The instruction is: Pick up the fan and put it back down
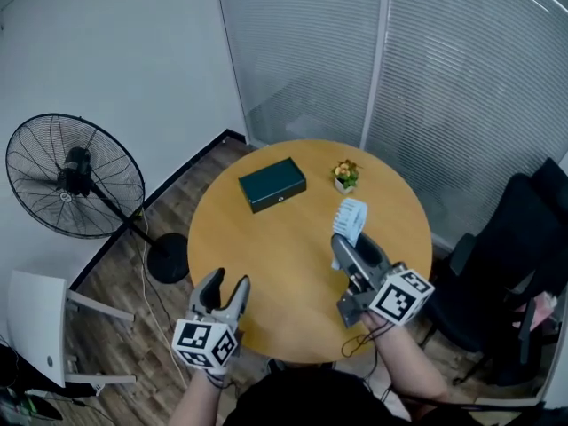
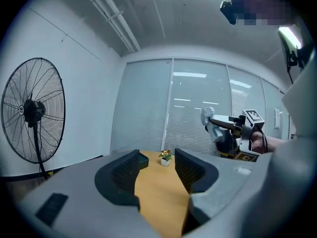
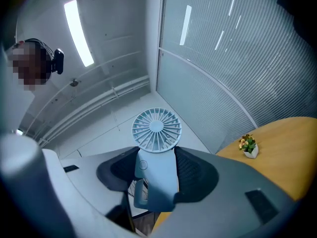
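While the fingers of the right gripper (image 3: 156, 166) clamp the small handheld fan (image 3: 156, 129) clear above the round bench (image 1: 284, 260), the left gripper (image 1: 228, 284) waits, fingers apart and empty. Pickup looks done; setting it down is left.

Table: a round wooden table (image 1: 284, 278) is seen from above, with a plain light-brown top.
Box: a dark green box (image 1: 272, 184) is laid flat on the far left part of the top, set at a slant.
Plant: a small potted plant (image 1: 345, 176) is stood upright near the far edge, right of the box and apart from it.
Floor: a dark plank floor (image 1: 115, 282) is laid under the table.
Pedestal fan: a black pedestal fan (image 1: 75, 176) is stood on the floor, its round base just beside the table's left edge.
Chairs: a black chair (image 1: 510, 273) is placed at the table's right, and a white seat (image 1: 35, 327) at the lower left.
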Tool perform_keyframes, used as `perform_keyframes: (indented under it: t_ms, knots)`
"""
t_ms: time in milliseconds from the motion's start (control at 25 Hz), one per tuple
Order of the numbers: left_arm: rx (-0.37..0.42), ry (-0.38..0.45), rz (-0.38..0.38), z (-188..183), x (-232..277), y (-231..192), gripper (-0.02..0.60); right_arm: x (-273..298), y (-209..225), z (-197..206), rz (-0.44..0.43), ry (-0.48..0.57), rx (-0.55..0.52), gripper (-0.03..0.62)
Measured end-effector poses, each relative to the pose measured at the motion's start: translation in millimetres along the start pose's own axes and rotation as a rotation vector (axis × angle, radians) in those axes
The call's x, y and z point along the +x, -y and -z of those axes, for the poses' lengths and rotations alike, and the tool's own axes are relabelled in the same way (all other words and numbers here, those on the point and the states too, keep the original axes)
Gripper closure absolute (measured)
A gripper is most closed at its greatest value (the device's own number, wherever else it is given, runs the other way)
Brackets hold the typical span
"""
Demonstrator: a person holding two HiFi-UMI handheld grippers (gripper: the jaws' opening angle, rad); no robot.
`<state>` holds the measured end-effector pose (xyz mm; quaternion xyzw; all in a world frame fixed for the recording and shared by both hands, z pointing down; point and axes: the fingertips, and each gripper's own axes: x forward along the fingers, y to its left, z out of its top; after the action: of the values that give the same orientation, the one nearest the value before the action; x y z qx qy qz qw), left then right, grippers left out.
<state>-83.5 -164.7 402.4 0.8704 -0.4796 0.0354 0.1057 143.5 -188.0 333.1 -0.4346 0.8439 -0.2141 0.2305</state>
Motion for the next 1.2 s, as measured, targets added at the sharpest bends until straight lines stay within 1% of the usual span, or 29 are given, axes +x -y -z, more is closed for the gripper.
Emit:
perform_keyframes:
  t_ms: [80, 240, 440, 600, 720, 840, 920, 1000, 1080, 1200]
  knots:
    - [-0.001, 0.001, -0.022, -1.5, 0.4, -1.9, 0.360, -0.9, 9.8, 2.2, 0.010, -0.008, 0.019, 0.376]
    - [-0.027, -0.005, -0.077, -0.4, 0.0, -10.9, 0.360, 5.8, 22.6, 8.5, -0.001, -0.038, 0.028, 0.376]
    - [-0.051, -0.014, -0.158, 8.7, -2.8, -23.7, 0.362, 25.3, 35.7, 30.6, -0.023, -0.121, -0.005, 0.376]
    - [-0.055, -0.036, -0.237, 22.3, -14.1, -37.9, 0.362, 44.7, 54.3, 70.4, 0.016, -0.224, -0.064, 0.376]
    - [-0.065, -0.052, -0.286, 30.9, -27.5, -55.0, 0.362, 62.3, 60.0, 102.8, 0.027, -0.287, -0.102, 0.376]
    - [-0.097, -0.077, -0.322, 40.8, -40.7, -74.8, 0.362, 79.6, 62.0, 137.6, 0.041, -0.360, -0.202, 0.376]
    - [-0.115, -0.083, -0.332, 46.6, -46.6, -88.1, 0.362, 92.4, 62.7, 158.5, 0.055, -0.406, -0.269, 0.376]
    - [-0.130, -0.089, -0.335, 54.0, -50.9, -101.0, 0.362, 104.2, 66.2, 180.6, 0.079, -0.449, -0.306, 0.376]
    - [-0.147, -0.100, -0.330, 62.9, -55.4, -114.3, 0.362, 114.2, 72.1, 207.8, 0.107, -0.504, -0.330, 0.375]
    - [-0.175, -0.123, -0.326, 76.8, -63.1, -136.1, 0.362, 125.3, 85.2, 258.8, 0.140, -0.614, -0.340, 0.375]
